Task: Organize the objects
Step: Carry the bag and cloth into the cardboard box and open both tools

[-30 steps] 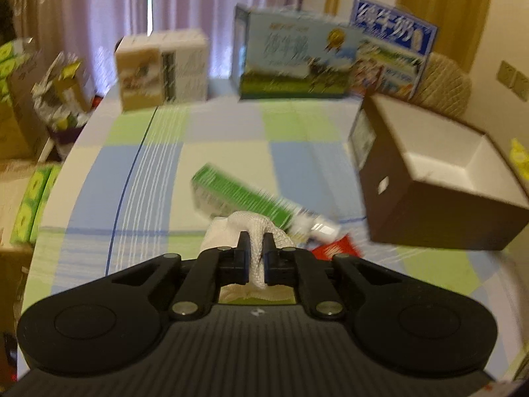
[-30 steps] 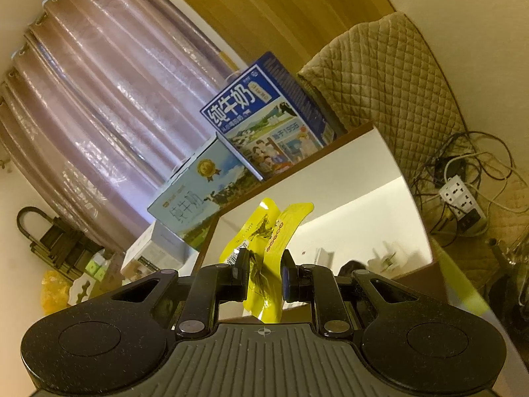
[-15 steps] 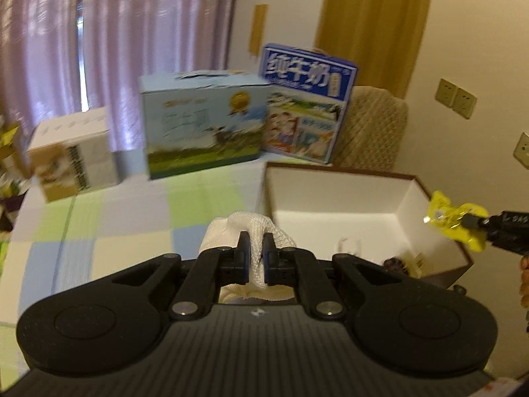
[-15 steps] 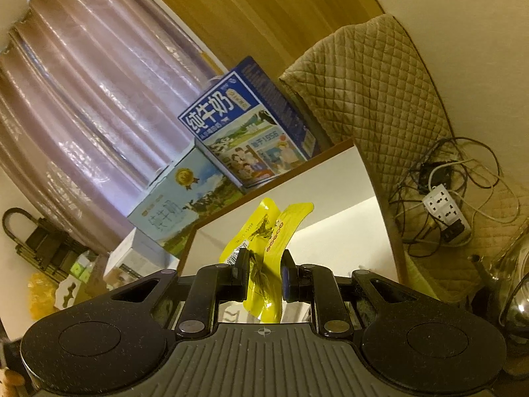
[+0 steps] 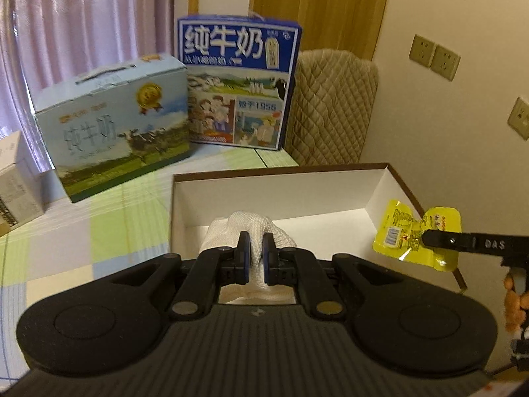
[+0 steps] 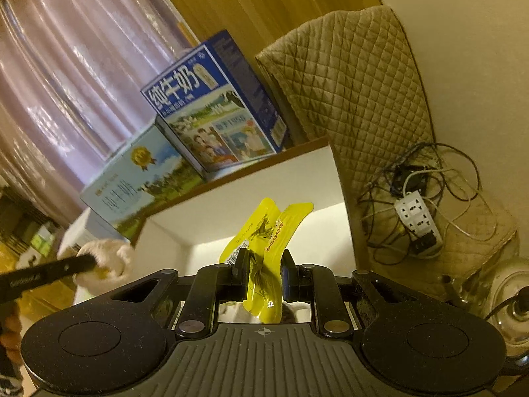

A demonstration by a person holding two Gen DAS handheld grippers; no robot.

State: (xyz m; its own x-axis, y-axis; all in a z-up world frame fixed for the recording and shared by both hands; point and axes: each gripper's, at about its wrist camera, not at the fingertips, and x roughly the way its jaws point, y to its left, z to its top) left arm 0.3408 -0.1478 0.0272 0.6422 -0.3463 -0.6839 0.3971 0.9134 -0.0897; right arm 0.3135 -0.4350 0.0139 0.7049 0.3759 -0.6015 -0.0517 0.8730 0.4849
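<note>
My left gripper (image 5: 256, 248) is shut on a white knitted cloth (image 5: 261, 228) and holds it over the near left part of an open brown box with a white inside (image 5: 291, 195). In the right wrist view that cloth (image 6: 109, 258) shows at the left, beside the box (image 6: 244, 195). My right gripper (image 6: 264, 261) is shut on a yellow foil packet (image 6: 267, 231) above the box's right side. From the left wrist view the packet (image 5: 401, 231) hangs at the right gripper (image 5: 426, 240) over the box's right wall.
Two milk cartons stand behind the box on the checked tablecloth (image 5: 109, 218): a light blue one (image 5: 112, 129) and a dark blue one (image 5: 238, 86). A quilted chair back (image 5: 330, 106) sits beyond. A power strip with tangled cables (image 6: 418, 221) lies right of the box.
The left gripper has swung right with the cloth, from over the tablecloth and a green box to over the open box. The right gripper keeps the packet and has shifted closer over the box.
</note>
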